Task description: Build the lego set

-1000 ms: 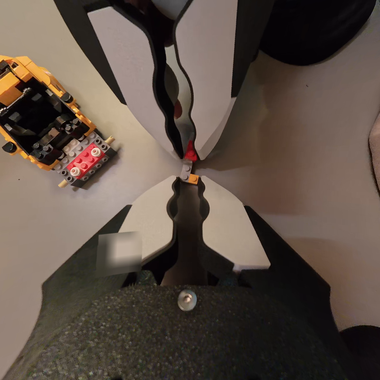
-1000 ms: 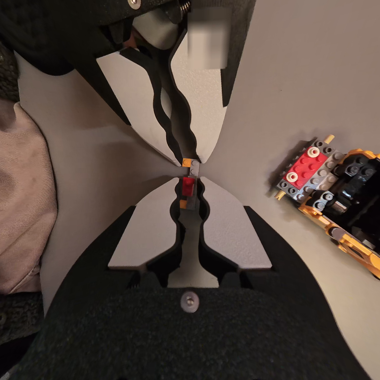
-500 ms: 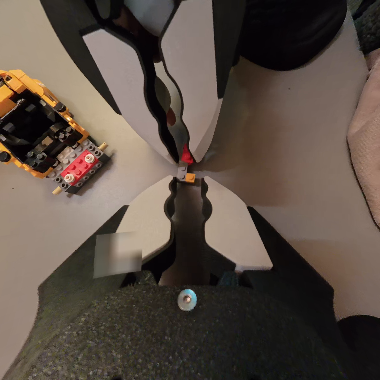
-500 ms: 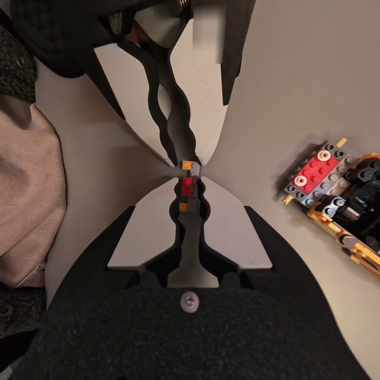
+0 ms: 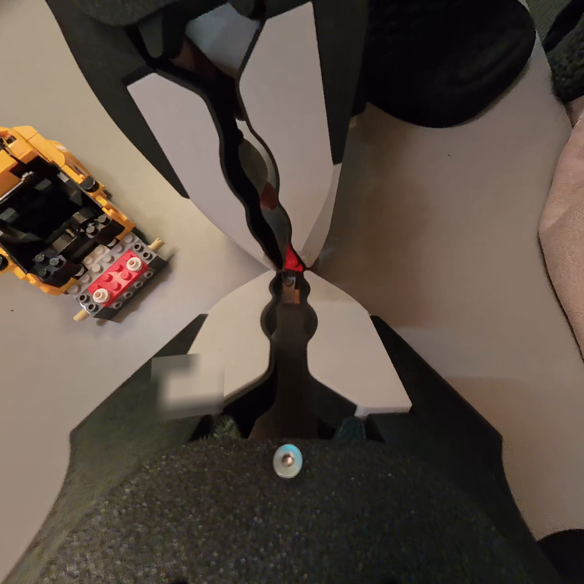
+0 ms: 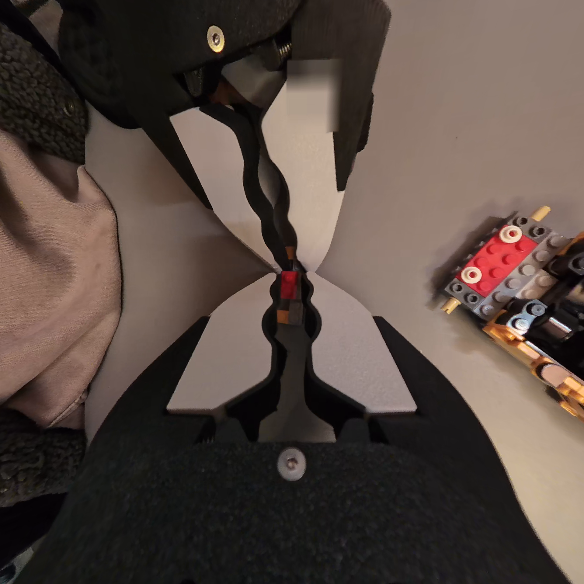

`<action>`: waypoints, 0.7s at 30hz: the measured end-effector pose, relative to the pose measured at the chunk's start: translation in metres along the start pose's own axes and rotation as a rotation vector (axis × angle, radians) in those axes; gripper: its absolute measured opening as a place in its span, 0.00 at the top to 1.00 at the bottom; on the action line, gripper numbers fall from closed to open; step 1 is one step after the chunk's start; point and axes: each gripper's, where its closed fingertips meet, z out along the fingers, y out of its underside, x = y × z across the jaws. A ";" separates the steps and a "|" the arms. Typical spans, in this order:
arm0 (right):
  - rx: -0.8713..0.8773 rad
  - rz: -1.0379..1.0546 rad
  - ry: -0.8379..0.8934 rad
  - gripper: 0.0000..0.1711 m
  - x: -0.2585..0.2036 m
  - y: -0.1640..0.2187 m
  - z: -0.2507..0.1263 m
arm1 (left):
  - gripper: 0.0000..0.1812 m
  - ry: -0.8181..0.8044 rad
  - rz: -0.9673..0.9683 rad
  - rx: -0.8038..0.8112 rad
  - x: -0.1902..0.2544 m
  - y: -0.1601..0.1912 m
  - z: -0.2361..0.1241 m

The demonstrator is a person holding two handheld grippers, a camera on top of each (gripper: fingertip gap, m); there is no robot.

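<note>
The pale grey table (image 5: 442, 221) fills both views, with a fold of pinkish-beige cloth (image 6: 53, 252) lying over its edge on the left of the right wrist view and dark, nubbly fabric (image 6: 34, 94) above and below it. On the table, well apart from both grippers, rests the partly built car (image 5: 60, 221), its yellow-orange body open over a black interior and its grey studded end carrying a red plate (image 5: 118, 278) with two white round pieces. The two grippers meet tip to tip above the bare table. The left gripper (image 5: 289, 278) has its fingers drawn in close on a small grey plate with an orange end (image 5: 290, 292), which sits just inside its tips. The right gripper (image 6: 290, 278) is likewise pinched on a small stack, a red piece (image 6: 289, 284) on top and grey and orange bits (image 6: 289, 313) behind it. In the left wrist view the red piece touches the grey plate where the two sets of tips come together.
</note>
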 end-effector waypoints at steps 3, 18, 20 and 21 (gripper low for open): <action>0.007 0.009 -0.011 0.93 0.000 0.000 0.000 | 0.95 0.002 -0.002 0.003 0.001 0.000 0.000; 0.019 -0.026 -0.035 0.91 -0.004 -0.003 -0.004 | 0.95 0.001 -0.007 0.010 0.001 0.000 -0.001; 0.027 -0.042 -0.001 0.90 -0.003 -0.003 -0.007 | 0.95 -0.003 -0.017 0.008 0.000 0.001 -0.002; 0.033 -0.055 0.039 0.90 -0.002 -0.003 -0.010 | 0.95 -0.004 -0.024 0.008 0.000 0.001 -0.002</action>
